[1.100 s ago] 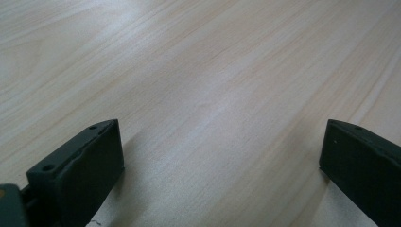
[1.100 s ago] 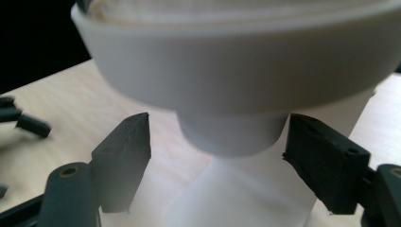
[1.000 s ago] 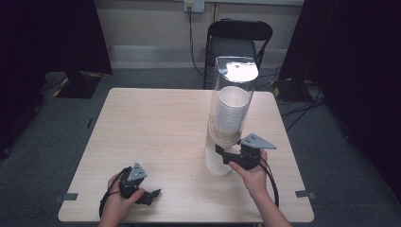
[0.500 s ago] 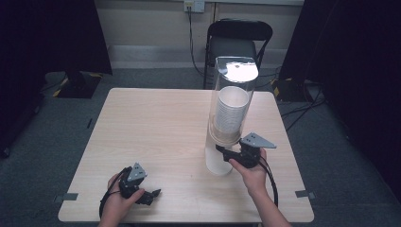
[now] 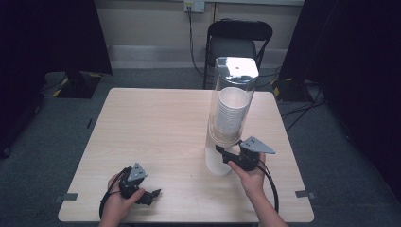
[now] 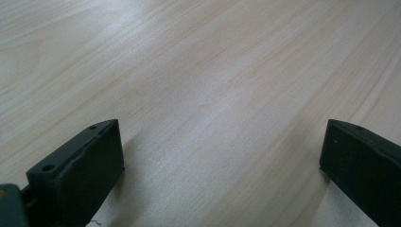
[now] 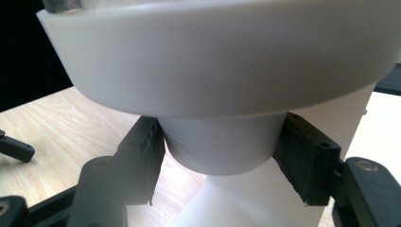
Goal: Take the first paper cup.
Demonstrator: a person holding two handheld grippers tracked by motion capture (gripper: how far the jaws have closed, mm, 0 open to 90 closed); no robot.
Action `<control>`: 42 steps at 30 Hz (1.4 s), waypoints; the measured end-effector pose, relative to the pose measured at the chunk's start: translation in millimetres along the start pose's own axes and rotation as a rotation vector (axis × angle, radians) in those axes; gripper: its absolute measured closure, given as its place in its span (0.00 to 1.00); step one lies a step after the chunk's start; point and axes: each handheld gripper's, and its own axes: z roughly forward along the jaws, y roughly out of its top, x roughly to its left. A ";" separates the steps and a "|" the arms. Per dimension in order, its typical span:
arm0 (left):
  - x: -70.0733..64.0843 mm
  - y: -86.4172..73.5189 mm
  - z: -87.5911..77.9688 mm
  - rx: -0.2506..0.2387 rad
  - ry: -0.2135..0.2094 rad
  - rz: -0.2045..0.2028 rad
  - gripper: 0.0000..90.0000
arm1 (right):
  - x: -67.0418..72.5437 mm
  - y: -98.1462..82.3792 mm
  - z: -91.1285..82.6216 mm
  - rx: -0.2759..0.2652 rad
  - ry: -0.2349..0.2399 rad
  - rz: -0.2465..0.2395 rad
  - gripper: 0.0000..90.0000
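Note:
A tall clear cup dispenser (image 5: 231, 113) stands on the table (image 5: 156, 123) and holds a stack of white cups. The lowest white cup (image 7: 220, 156) pokes out under the dispenser's white collar (image 7: 227, 61). My right gripper (image 5: 221, 150) reaches in at that spot from the right. Its jaws have just been closing, and in the right gripper view both pads (image 7: 142, 156) press on the cup's sides. My left gripper (image 5: 153, 193) rests on the table near the front left corner. In the left gripper view (image 6: 222, 142) its jaws stand wide apart over bare wood.
A black folding chair (image 5: 239, 42) stands behind the table's far edge. Cables (image 5: 302, 109) run over the grey floor at the right. The dispenser's white base (image 5: 217, 163) sits just left of my right hand.
Both hands stay where they were. The high view is too small to show a clear difference in the right jaws.

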 end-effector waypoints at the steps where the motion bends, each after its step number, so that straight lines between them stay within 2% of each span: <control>1: 0.0 0.0 0.0 0.000 0.000 -0.001 0.00 | -1.2 -0.3 0.4 -0.001 0.005 -0.001 0.40; 6: 0.0 -0.1 0.0 0.000 0.000 -0.001 0.00 | -1.8 -3.7 1.3 -0.006 0.013 0.019 0.41; 15: 0.0 -0.1 0.0 0.000 0.000 0.000 0.00 | -2.2 -7.0 2.2 0.002 0.017 0.006 0.43; 16: -0.1 -0.1 0.2 -0.002 0.000 -0.003 0.00 | -5.1 -16.9 4.5 0.128 0.078 -0.005 1.00; 17: -0.1 -0.1 0.2 -0.002 0.000 -0.003 0.00 | -5.1 -16.9 4.5 0.128 0.078 -0.005 1.00; 18: -0.8 -0.1 -0.6 0.002 0.005 0.000 0.00 | -9.0 -51.7 10.4 0.266 0.048 -0.057 1.00; 19: -0.8 -0.1 -0.6 0.002 0.005 0.000 0.01 | -9.0 -51.7 10.4 0.266 0.048 -0.057 1.00; 20: -1.1 0.0 0.0 0.001 0.001 -0.001 0.00 | -7.1 -47.7 3.3 0.091 0.063 -0.025 0.89; 21: -1.1 0.0 0.0 0.001 0.001 -0.001 0.00 | -3.6 -42.6 2.8 0.133 0.028 -0.085 0.83; 22: -1.3 0.0 -0.2 0.002 0.001 0.000 0.00 | -5.0 -37.3 0.6 0.130 0.014 -0.079 0.75; 23: -1.3 0.0 -0.2 0.002 0.001 0.000 0.00 | -5.0 -37.3 0.6 0.130 0.014 -0.079 0.75; 24: -1.1 0.0 -0.1 0.000 0.000 -0.002 0.00 | -7.9 -31.6 -3.0 0.117 -0.002 -0.046 0.61; 25: -0.7 0.3 0.0 0.003 0.000 0.001 0.00 | -9.8 -25.6 -7.9 0.094 -0.032 -0.030 0.53; 26: -0.2 0.5 0.3 0.004 -0.002 0.000 0.00 | -11.8 -22.1 -14.4 0.095 -0.046 -0.042 0.44; 28: -0.6 0.6 0.7 0.000 -0.002 -0.005 0.00 | -11.3 -22.0 -15.7 0.078 -0.025 -0.017 0.34; 29: -0.6 0.6 0.7 0.000 -0.002 -0.005 0.00 | -11.3 -22.0 -15.7 0.078 -0.025 -0.017 0.34; 30: -0.6 0.6 0.7 0.000 -0.001 -0.004 0.00 | -6.9 -18.4 -16.1 0.045 -0.010 -0.011 0.31; 33: -0.8 0.5 0.7 0.000 0.000 -0.004 0.00 | -2.3 -12.2 -13.9 0.035 -0.005 -0.024 0.28; 34: -0.6 0.6 0.5 0.002 0.000 -0.002 0.00 | -1.4 -7.1 -10.4 0.022 0.000 -0.010 0.27; 35: -0.7 0.5 0.6 0.000 0.000 -0.004 0.00 | -1.5 -4.8 -9.5 0.014 -0.014 -0.017 0.26; 37: -0.7 0.5 0.7 -0.001 0.000 -0.005 0.00 | -3.8 -0.9 -7.0 -0.011 -0.028 0.003 0.24; 39: -0.7 0.5 0.8 -0.001 -0.001 -0.006 0.00 | -5.3 1.6 -5.0 -0.037 -0.033 0.003 0.22; 41: -0.7 0.6 0.8 -0.001 -0.001 -0.005 0.00 | -5.0 2.6 -3.6 -0.037 -0.036 0.011 0.22; 42: -0.7 0.5 0.7 -0.001 -0.001 -0.005 0.00 | -3.3 4.1 -1.5 -0.057 -0.031 0.012 0.24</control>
